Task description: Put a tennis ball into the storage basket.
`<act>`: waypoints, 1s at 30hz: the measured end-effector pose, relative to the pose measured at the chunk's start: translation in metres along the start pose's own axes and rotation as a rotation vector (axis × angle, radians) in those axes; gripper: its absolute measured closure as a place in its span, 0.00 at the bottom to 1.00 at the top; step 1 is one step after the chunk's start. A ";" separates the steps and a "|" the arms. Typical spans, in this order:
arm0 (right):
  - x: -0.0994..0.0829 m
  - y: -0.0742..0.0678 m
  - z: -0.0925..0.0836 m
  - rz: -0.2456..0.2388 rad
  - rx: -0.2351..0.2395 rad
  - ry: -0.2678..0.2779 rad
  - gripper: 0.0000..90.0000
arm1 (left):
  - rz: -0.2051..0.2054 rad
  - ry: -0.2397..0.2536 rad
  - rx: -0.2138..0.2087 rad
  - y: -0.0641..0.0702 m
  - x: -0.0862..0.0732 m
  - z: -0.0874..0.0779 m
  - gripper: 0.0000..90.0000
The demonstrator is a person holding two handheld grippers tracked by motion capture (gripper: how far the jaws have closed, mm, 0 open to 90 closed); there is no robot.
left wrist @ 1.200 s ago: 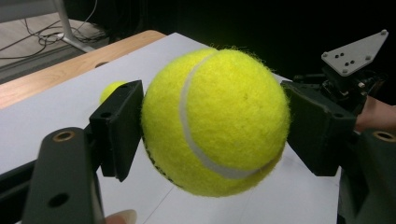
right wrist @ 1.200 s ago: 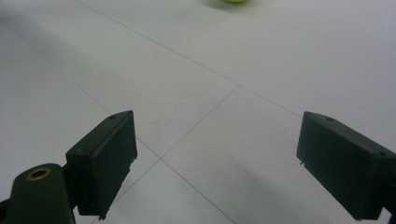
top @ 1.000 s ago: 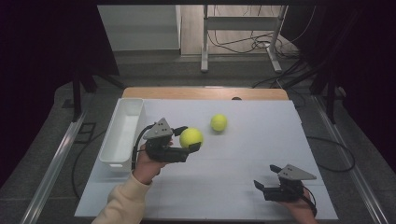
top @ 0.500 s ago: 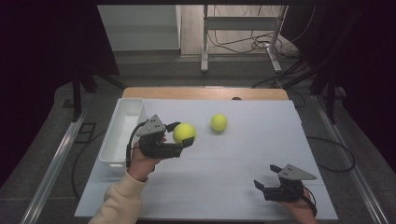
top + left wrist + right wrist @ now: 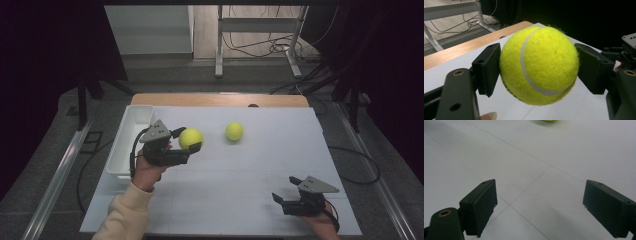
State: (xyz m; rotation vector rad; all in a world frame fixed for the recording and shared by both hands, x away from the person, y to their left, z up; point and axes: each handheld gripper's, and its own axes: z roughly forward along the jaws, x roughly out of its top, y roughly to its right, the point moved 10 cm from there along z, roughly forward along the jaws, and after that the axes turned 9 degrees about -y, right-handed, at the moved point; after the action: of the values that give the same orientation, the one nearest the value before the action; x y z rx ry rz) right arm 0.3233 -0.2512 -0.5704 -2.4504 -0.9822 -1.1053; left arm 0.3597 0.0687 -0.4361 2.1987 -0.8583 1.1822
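left gripper jaws closed on tennis ball, centre-left of frame, lifted beside white bin; both pads on its sides. right gripper jaws wide apart, empty, lower right. second ball loose on table. risk, as judged: fuzzy round ball slipping, rolling off.

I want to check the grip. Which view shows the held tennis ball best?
The left gripper view: the ball is close up, pinched between both jaws. The high view shows it small in the left tool.
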 end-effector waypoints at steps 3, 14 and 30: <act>0.000 0.000 0.000 0.000 0.000 0.001 0.14 | -0.011 0.006 0.007 -0.004 0.000 -0.001 0.29; 0.000 0.000 0.001 0.001 0.002 0.004 0.14 | -0.037 0.011 0.035 -0.018 -0.002 -0.006 0.29; 0.000 0.000 0.001 -0.002 0.000 0.000 0.14 | -0.072 0.008 0.090 -0.041 -0.008 -0.014 0.29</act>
State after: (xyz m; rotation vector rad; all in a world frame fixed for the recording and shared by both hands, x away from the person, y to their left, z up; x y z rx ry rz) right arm 0.3236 -0.2505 -0.5709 -2.4499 -0.9842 -1.1060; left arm 0.3789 0.1083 -0.4412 2.2744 -0.7295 1.2159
